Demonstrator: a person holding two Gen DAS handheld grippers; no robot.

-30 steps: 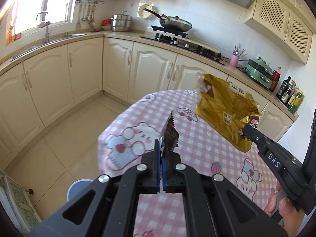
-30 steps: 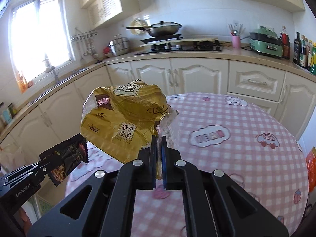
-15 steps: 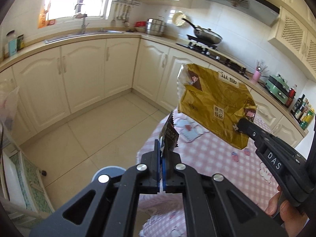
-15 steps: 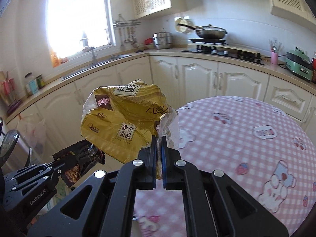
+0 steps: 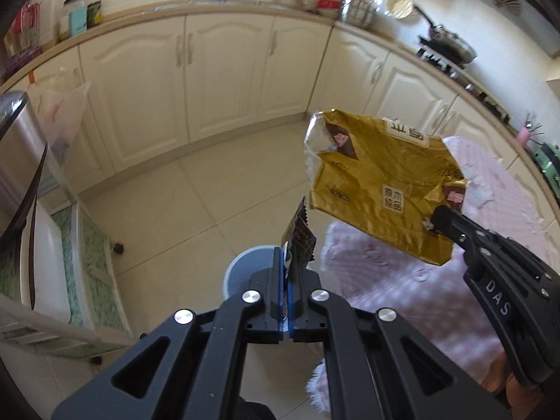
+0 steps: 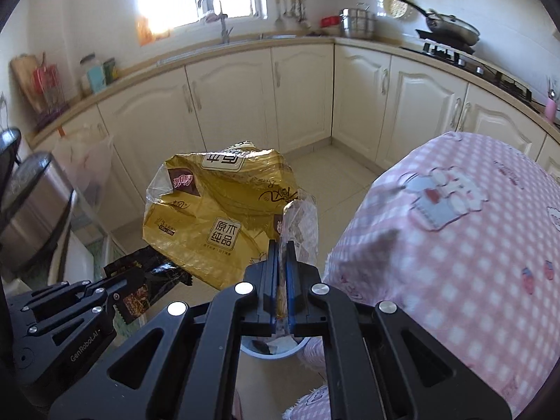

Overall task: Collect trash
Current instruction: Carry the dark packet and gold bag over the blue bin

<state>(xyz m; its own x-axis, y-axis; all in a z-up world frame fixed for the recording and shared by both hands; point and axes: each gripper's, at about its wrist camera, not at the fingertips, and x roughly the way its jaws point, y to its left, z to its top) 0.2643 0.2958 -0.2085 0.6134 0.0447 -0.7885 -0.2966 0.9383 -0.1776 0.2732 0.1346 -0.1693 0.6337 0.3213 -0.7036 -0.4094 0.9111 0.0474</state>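
Observation:
My left gripper [image 5: 287,255] is shut on a small dark snack wrapper [image 5: 298,236], held above a round grey-blue trash bin [image 5: 245,266] on the floor. My right gripper [image 6: 281,245] is shut on a large crumpled gold bag [image 6: 224,217], held in the air beside the table. The gold bag [image 5: 381,182] and the right gripper [image 5: 441,220] show at the right of the left wrist view. The dark wrapper [image 6: 147,280] in the left gripper [image 6: 119,287] shows at the lower left of the right wrist view. The bin [image 6: 276,348] lies under my right gripper, mostly hidden.
A table with a pink checked cloth [image 6: 455,245] stands to the right. Cream cabinets [image 5: 217,70] line the far wall. A steel pot [image 5: 17,150] and a white cart [image 5: 52,262] stand at the left. Tiled floor [image 5: 196,203] lies between.
Both grippers have swung left, away from the table and over the floor, and now tilt down toward the bin. Each still holds its wrapper.

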